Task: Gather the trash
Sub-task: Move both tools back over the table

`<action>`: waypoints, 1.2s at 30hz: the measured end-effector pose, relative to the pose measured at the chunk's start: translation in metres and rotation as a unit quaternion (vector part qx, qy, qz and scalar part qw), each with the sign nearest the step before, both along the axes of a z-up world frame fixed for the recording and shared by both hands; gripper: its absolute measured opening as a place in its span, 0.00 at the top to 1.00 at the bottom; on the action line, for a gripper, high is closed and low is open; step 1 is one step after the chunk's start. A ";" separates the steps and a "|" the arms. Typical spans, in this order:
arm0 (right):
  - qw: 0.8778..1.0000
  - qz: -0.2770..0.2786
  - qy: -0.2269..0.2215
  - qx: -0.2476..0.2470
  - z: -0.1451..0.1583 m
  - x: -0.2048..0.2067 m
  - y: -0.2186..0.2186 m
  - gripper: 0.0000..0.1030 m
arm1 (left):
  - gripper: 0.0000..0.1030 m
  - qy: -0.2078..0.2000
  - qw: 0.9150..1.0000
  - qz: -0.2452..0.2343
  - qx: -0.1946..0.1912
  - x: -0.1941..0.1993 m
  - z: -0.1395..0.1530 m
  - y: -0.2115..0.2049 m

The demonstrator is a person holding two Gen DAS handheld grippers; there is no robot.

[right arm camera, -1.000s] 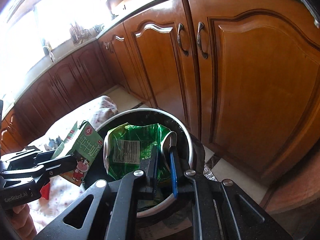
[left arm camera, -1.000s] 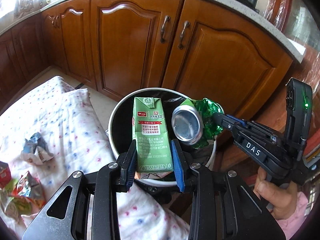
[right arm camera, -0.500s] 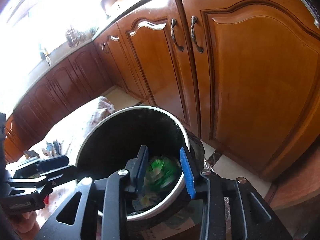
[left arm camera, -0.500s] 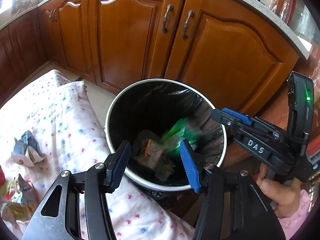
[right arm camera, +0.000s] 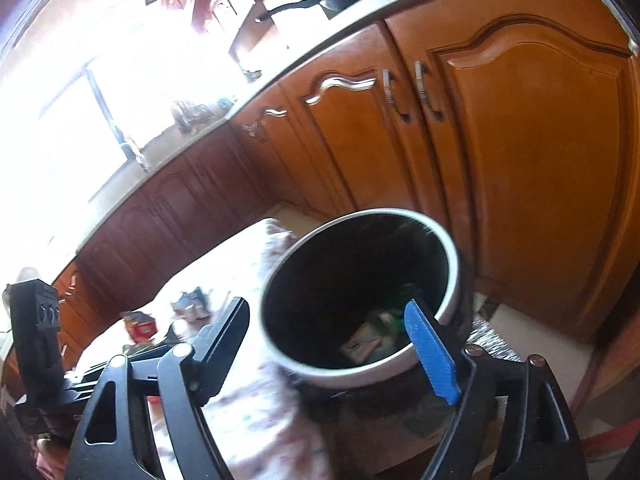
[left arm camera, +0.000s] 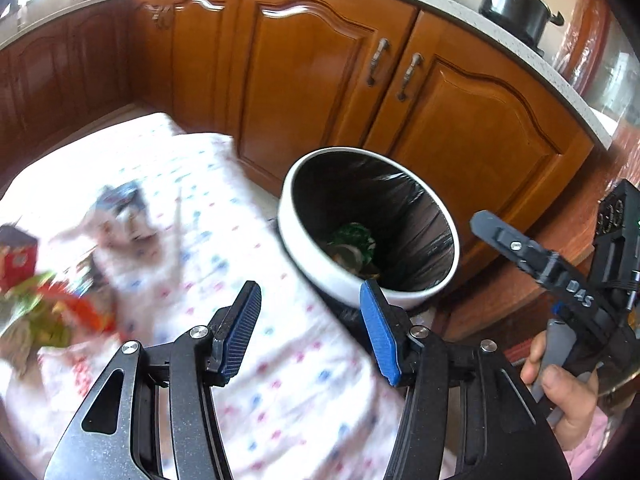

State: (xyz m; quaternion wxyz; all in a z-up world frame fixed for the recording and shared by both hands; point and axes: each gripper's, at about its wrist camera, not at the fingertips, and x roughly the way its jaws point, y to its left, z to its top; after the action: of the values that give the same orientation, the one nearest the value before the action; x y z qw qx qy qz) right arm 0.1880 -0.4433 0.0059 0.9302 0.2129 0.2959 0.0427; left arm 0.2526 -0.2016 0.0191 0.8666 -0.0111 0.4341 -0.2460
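Observation:
A white trash bin with a black liner stands on the floor by the cloth-covered table. A green wrapper and a can lie at its bottom, and the carton shows there in the right wrist view. My left gripper is open and empty above the cloth, just left of the bin. My right gripper hangs in front of the bin's near rim, its jaws opening with nothing between them. One of its fingers shows at the right of the left wrist view.
Blurred trash lies on the cloth at left: a crumpled pale wrapper, a red carton and green and red wrappers. Wooden cabinet doors stand close behind the bin. A black pot sits on the counter. A hand holds the right gripper.
The green carton left my left gripper and the green wrapper with the can left my right one; both fell into the bin. Both grippers opened and drew back leftward toward the cloth.

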 end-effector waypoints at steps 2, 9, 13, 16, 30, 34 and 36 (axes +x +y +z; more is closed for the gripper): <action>1.000 0.010 0.003 0.004 -0.003 -0.004 0.013 0.20 | 0.50 -0.010 1.000 0.013 0.002 -0.010 0.001 0.014; 0.998 0.054 0.022 0.014 -0.014 -0.010 0.059 0.20 | 0.49 -0.009 0.999 0.053 -0.004 -0.037 -0.001 0.069; 0.997 0.072 0.029 0.007 -0.017 -0.015 0.082 0.20 | 0.49 -0.004 0.997 0.077 -0.005 -0.044 -0.006 0.096; 0.996 0.088 0.034 0.001 -0.019 -0.017 0.098 0.20 | 0.49 0.002 0.996 0.093 -0.008 -0.049 -0.011 0.118; 0.984 0.172 0.050 -0.022 -0.024 0.010 0.168 0.20 | 0.50 -0.007 0.988 0.155 -0.010 -0.072 -0.012 0.190; 0.980 0.191 0.051 -0.036 -0.024 0.020 0.185 0.20 | 0.49 -0.013 0.984 0.178 -0.010 -0.078 -0.009 0.212; 0.978 0.198 0.050 -0.045 -0.024 0.026 0.193 0.20 | 0.50 -0.017 0.982 0.186 -0.007 -0.080 -0.007 0.221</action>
State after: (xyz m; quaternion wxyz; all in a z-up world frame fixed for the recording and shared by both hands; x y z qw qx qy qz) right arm 0.2142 -0.2504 -0.0177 0.8961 0.1096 0.3798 0.2018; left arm 0.1723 0.0197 0.0119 0.9046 -0.0931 0.4076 -0.0833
